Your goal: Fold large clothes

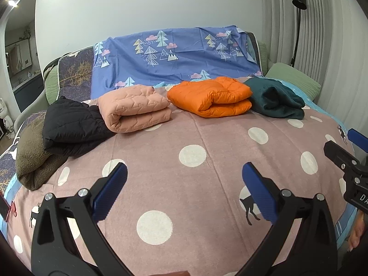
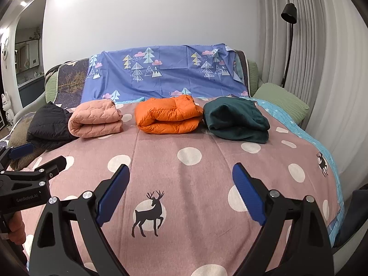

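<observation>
Pink bedspread with white dots and dark deer figures (image 2: 184,177) covers the bed in front of me, and behind it a blue sheet with tree and cloud pattern (image 2: 165,73) hangs over the sofa back against the white wall. At the far edge of the bedspread five folded clothes lie in one row. From my left side: an olive-brown fleece garment (image 1: 32,154), a black quilted jacket (image 1: 73,126) lying partly on it, a peach quilted jacket (image 2: 95,118) touching the black one, then an orange puffy down jacket (image 2: 168,116), and just beside it a dark teal fleece garment (image 2: 237,120).

My left gripper (image 1: 184,191) hovers above the bare middle of the bedspread, its blue pads wide apart and holding nothing. My right gripper (image 2: 181,193) is also spread wide and holds nothing, well apart from the clothes. A black floor lamp (image 2: 288,23) stands by the grey curtain (image 2: 322,69).
</observation>
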### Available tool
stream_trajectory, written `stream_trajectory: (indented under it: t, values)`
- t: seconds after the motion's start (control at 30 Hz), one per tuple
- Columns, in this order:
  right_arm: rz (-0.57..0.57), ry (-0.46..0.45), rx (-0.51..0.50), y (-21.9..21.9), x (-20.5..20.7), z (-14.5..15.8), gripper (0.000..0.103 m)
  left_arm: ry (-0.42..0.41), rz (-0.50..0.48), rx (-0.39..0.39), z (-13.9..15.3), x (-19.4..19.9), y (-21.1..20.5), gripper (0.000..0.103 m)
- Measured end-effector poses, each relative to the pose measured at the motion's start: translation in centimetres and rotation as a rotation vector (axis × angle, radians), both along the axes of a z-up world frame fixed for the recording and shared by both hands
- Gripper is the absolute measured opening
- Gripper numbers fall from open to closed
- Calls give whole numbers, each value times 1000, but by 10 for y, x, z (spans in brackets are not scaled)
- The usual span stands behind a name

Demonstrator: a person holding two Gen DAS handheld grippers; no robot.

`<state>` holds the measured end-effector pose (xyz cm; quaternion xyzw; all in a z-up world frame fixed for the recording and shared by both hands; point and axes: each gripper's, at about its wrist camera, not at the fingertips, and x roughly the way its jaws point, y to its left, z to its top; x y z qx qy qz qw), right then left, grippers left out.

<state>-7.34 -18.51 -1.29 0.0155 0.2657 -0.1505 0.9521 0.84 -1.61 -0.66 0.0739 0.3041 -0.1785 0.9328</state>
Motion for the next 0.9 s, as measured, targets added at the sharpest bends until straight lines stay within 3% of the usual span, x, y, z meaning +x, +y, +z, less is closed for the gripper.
stream_trajectory:
  t: [0.9]
  values:
    - [1, 14, -2, -1, 1, -4, 91, -2, -38, 25, -7, -7, -9, 101]
